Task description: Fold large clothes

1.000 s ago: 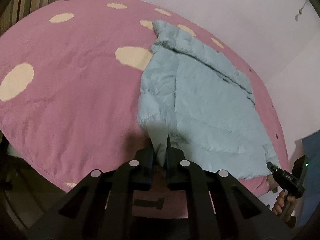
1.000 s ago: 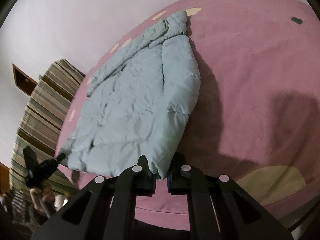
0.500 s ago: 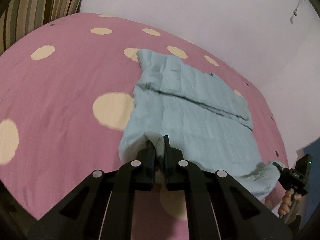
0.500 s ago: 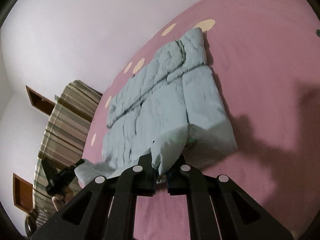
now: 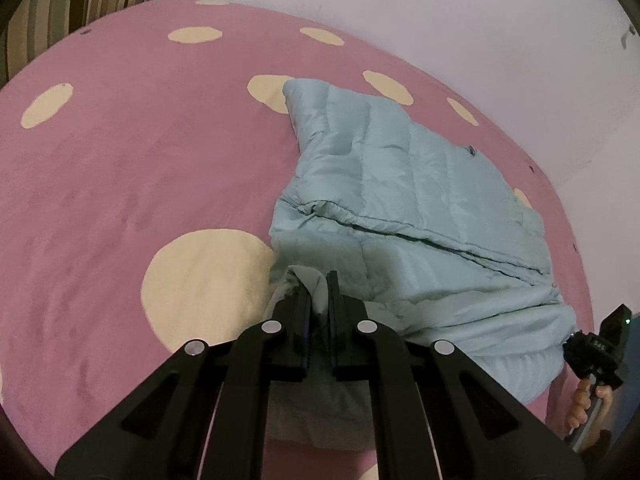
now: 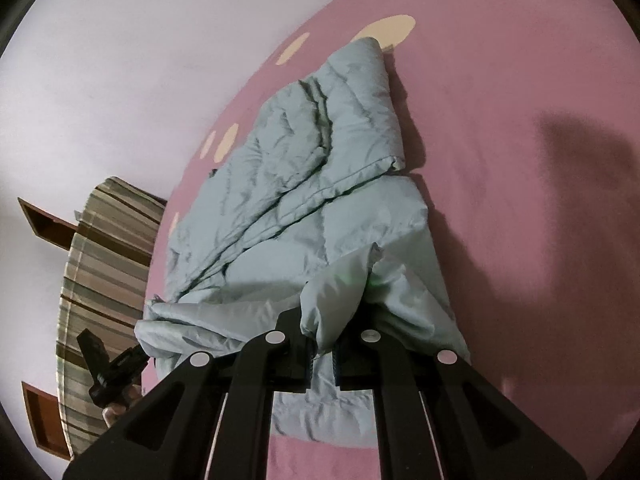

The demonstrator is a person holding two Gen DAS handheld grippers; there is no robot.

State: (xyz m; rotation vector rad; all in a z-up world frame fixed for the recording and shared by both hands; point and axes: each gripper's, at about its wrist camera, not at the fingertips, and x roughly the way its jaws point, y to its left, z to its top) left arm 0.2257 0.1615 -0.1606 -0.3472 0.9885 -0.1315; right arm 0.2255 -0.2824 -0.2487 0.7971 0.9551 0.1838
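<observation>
A pale blue puffer jacket point(image 5: 400, 184) lies on a pink bed cover point(image 5: 120, 160) with cream dots. Its lower part is lifted and doubled over the body. My left gripper point(image 5: 318, 280) pinches one corner of the hem; its jaws are opening a little, the fabric still between the pads. In the right wrist view the jacket point(image 6: 304, 168) stretches away, and my right gripper point(image 6: 326, 316) is shut on the other hem corner, a bunch of cloth rising over its tips. Each gripper also shows in the other view, the right gripper point(image 5: 570, 346) and the left gripper point(image 6: 140, 352), at the hem's ends.
A pale wall point(image 5: 440, 20) borders the far side of the bed. A striped cloth point(image 6: 100, 260) hangs past the bed's end, with brown wooden frames point(image 6: 44, 220) behind it. A hand point(image 5: 588, 400) grips the right tool's handle. The pink cover point(image 6: 520, 80) spreads wide on both sides of the jacket.
Both grippers have carried the hem forward over the jacket towards its collar. The jacket, flat a second ago, is now folded over itself, and more of the dotted cover shows.
</observation>
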